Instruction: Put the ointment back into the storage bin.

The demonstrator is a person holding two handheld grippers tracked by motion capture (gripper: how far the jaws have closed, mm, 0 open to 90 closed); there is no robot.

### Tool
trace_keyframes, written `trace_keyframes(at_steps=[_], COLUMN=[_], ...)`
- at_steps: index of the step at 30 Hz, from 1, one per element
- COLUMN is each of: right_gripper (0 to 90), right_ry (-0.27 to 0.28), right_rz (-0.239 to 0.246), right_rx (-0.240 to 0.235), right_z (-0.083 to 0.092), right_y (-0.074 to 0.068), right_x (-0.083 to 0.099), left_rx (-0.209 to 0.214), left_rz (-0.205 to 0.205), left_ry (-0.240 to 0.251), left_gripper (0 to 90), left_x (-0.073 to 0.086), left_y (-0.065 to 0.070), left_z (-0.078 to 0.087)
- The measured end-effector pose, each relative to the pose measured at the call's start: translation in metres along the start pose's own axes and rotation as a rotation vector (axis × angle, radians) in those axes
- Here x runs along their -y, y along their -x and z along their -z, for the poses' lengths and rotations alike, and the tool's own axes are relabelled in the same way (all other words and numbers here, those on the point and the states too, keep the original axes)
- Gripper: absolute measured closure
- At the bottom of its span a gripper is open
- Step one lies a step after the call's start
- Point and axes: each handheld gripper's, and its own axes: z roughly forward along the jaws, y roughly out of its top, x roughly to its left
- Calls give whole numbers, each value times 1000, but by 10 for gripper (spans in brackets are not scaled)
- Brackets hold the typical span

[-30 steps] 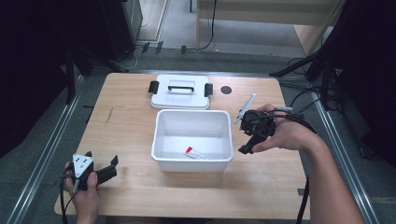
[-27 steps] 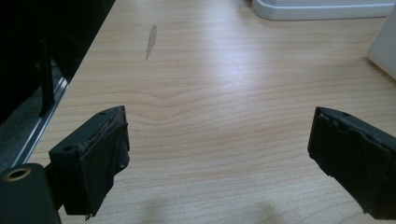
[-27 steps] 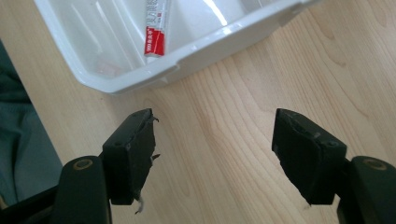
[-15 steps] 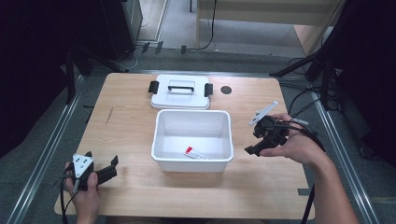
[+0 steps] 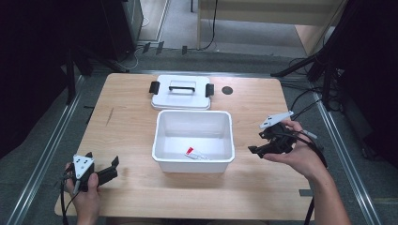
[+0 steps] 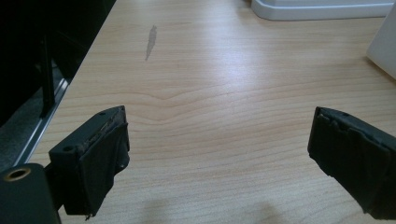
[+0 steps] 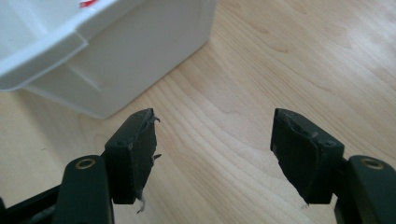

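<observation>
1. While the white bin (image 5: 193,140) sits open at the middle of the surface (image 5: 253,187), a small white tube with a red end (image 5: 196,154) lies on its floor toward the near wall; nothing else can be made out inside.
2. Beyond the bin, at its far side and just apart from it, the white lid (image 5: 181,93) lies flat with its handle up and its black latches at both ends.
3. To the right of the bin, the right claw (image 5: 257,144) hangs just above the surface with its jaws wide and nothing between them; in the right gripper view the bin's corner (image 7: 140,60) stands just ahead of the bare wood.
4. At the near left corner, the left claw (image 5: 112,169) rests well apart from the bin, jaws wide and empty; bare wood lies ahead of it in the left gripper view.
5. Judged from this, the tube is stowed and closing the bin is the step in hand; the next move likely calls for reaching to the far side, gripping the lid by its handle or edge, then setting it squarely over the rim.
</observation>
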Motion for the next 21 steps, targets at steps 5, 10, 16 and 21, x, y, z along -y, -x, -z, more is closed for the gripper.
trace_keyframes(at_steps=[5, 10, 16, 21], right_gripper=[326, 329, 340, 347], right_ry=[79, 138, 219, 277], right_rz=[-67, -125, -234, -306], right_rx=[34, 77, 91, 124], right_z=[-9, -17, -27, -30], right_y=[3, 6, 10, 12], right_x=[19, 38, 72, 100], left_rx=[-1, -1, -2, -5], left_rz=[0, -1, 0, -1], left_ry=[0, 0, 0, 0], left_gripper=[58, 58, 58, 58], left_x=[0, 0, 0, 0], left_y=[0, 0, 0, 1], left_z=[0, 0, 0, 0])
